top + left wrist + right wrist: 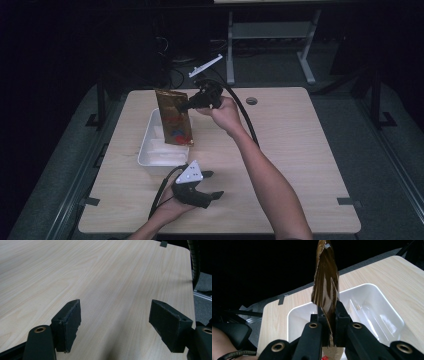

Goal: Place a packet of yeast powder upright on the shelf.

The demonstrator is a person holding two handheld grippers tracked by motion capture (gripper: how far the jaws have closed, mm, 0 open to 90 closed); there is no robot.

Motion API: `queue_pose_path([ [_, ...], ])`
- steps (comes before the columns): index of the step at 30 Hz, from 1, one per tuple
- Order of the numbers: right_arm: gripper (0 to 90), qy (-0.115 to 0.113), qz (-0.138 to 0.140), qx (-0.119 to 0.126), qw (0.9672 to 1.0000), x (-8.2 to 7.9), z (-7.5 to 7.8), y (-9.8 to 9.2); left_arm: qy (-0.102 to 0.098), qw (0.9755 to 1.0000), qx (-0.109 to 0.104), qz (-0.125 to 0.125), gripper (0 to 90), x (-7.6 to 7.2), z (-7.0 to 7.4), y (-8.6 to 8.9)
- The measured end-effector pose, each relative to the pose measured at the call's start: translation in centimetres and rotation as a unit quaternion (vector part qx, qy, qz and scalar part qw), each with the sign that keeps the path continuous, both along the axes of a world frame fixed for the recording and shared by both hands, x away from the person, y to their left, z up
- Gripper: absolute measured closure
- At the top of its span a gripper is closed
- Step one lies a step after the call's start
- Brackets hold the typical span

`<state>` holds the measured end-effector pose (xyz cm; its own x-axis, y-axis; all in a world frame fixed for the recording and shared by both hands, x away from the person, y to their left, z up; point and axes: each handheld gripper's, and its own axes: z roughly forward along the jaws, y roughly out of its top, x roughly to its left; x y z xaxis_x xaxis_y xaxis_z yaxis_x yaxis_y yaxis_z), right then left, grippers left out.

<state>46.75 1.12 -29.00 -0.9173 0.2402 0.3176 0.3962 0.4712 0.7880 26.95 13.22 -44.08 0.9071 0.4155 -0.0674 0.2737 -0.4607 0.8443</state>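
The right gripper (pixel 192 105) is clamped on a brown-gold foil packet (pixel 174 117), its jaws pinching the packet's right edge, as the right gripper view shows (pixel 329 317). The packet (pixel 325 287) hangs upright over the white tray (pixel 150 150), its lower end at or just above the tray's interior; whether it touches cannot be told. The step in hand is judged to be emptying or placing the packet at the tray.

1. Keep the jaws fully closed on the packet; foil is slick and may slide.
2. Keep the packet centred above the tray (pixel 372 290), inside its rim, before any tilt or release.
3. Lower it toward the tray floor rather than dropping it.

The left gripper (pixel 200 192) rests near the front of the tray, jaws spread wide and empty (pixel 115 325) above the wooden table (pixel 112 272). It is free to steady the tray's near wall if the tray shifts.
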Motion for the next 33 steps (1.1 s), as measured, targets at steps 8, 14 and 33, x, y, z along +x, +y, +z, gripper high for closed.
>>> queue_pose_path([
  [8, 86.2, 0.006, -0.002, -0.002, 1.0000, 0.4, -1.0, 1.0, 0.002, 1.0000, 0.001, 0.000, 25.3, -0.1, -0.2, -0.1],
  [14, 86.2, 0.008, 0.000, -0.001, 1.0000, 0.6, -1.5, 1.7, 0.001, 1.0000, 0.000, 0.005, 24.3, 0.1, -0.1, 0.0],
  [33, 86.1, 0.019, 0.001, 0.002, 0.9998, 1.3, -3.0, 3.1, 0.002, 1.0000, 0.000, 0.004, 24.2, 0.1, -0.2, 0.1],
])
